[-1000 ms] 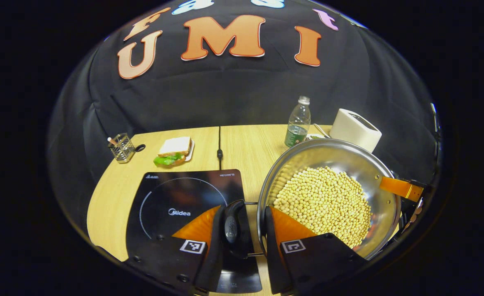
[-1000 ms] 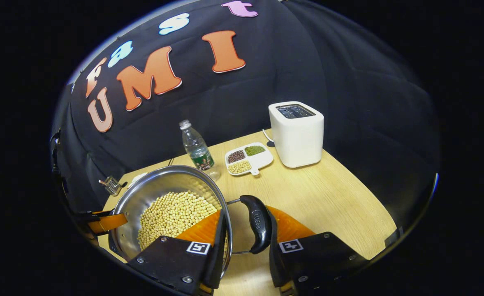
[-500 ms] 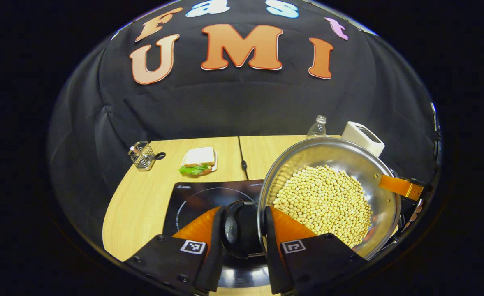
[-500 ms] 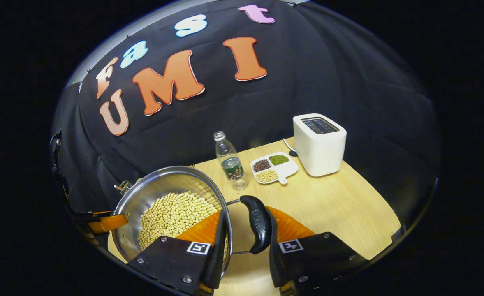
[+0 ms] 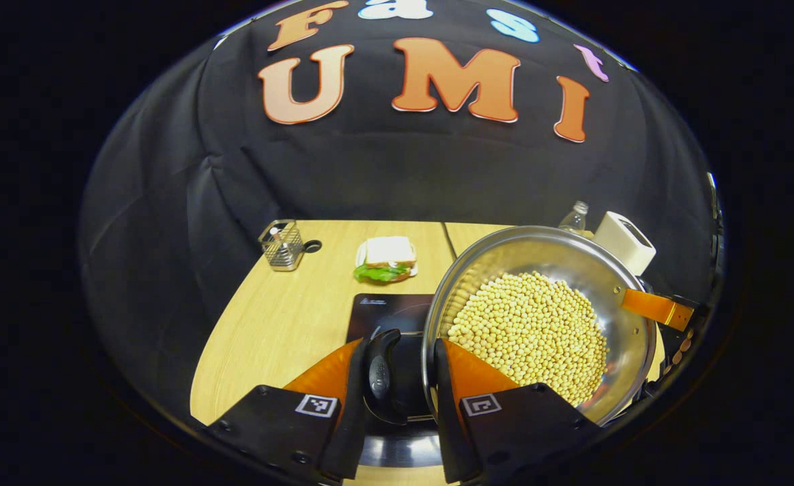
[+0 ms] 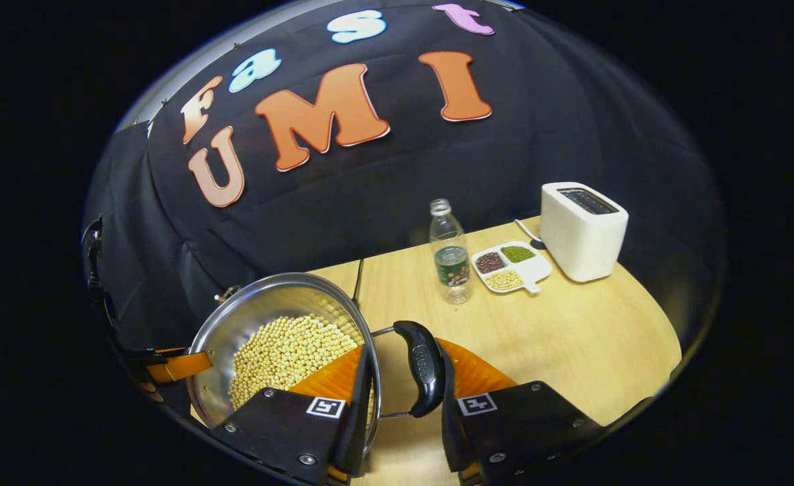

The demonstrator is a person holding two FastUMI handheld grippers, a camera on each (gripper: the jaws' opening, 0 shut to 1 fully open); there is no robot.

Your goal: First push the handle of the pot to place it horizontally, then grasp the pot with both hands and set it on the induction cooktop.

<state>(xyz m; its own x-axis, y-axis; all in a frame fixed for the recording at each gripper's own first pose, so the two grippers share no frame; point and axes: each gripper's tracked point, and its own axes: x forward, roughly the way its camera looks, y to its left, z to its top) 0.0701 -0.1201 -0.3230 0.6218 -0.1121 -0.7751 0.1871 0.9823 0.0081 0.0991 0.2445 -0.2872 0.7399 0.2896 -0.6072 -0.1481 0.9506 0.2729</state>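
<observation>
Both grippers, left (image 5: 400, 388) and right (image 6: 403, 385), clamp opposite pot (image 5: 538, 324) handles; the cooktop (image 5: 390, 310) lies below, partly left of the pot.

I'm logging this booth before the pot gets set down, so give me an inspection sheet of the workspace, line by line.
Surface: light wooden table, seam down the middle.
Job's things: steel pot full of pale beans, held up by both side handles; black induction cooktop partly under it.
Clutter: sandwich on a plate, wire holder, water bottle, divided dish of beans, white toaster.
Grippers: left gripper jaws closed on the left pot handle; right gripper jaws closed on the right pot handle.
Cables: thin black cord along the table seam.
Surroundings: black cloth wall.
</observation>
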